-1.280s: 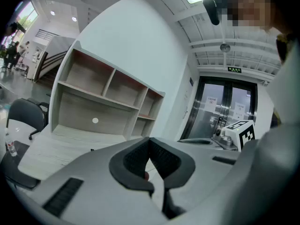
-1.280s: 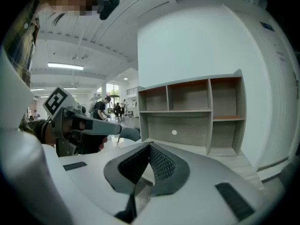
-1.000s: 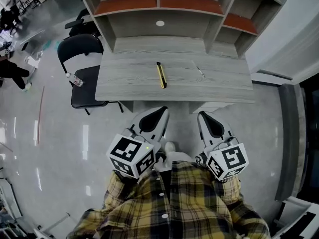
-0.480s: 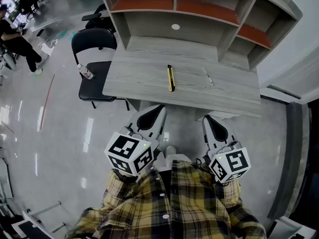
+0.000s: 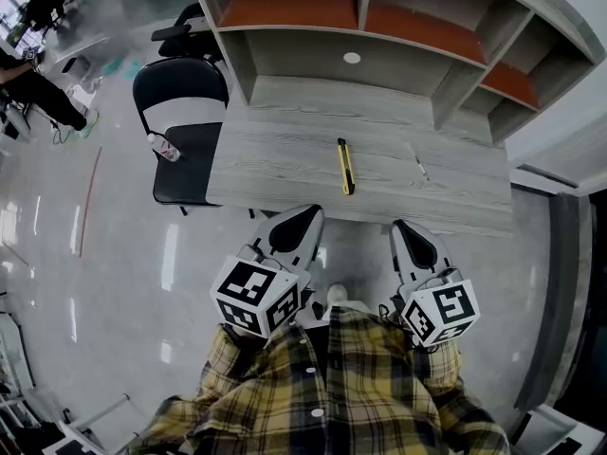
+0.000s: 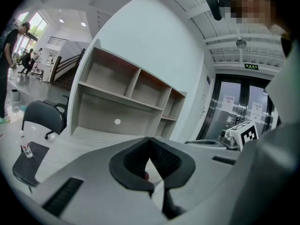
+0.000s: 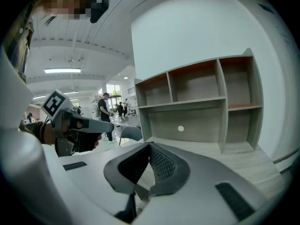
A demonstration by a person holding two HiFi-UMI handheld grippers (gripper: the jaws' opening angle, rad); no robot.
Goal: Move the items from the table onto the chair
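Observation:
On the grey wooden table (image 5: 285, 159) lie a yellow utility knife (image 5: 346, 166) near the middle and a thin pen (image 5: 417, 167) to its right. A black chair (image 5: 190, 173) stands at the table's left end, and a small water bottle (image 5: 163, 146) lies on its seat. My left gripper (image 5: 302, 218) and right gripper (image 5: 406, 230) are held close to my body, short of the table's front edge. Both are shut with nothing in them. The tips of each pair meet in the left gripper view (image 6: 150, 139) and the right gripper view (image 7: 150, 145).
An open shelf unit (image 5: 351, 27) with orange-lined compartments rises along the back of the table. A second dark chair (image 5: 180, 34) stands behind the first. A person (image 5: 38, 88) stands on the shiny floor at far left. Glass doors (image 6: 239, 109) are off to the right.
The head view has shifted, so the table and chair sit further right and slightly lower in frame. Both grippers stay shut near my body, barely moved.

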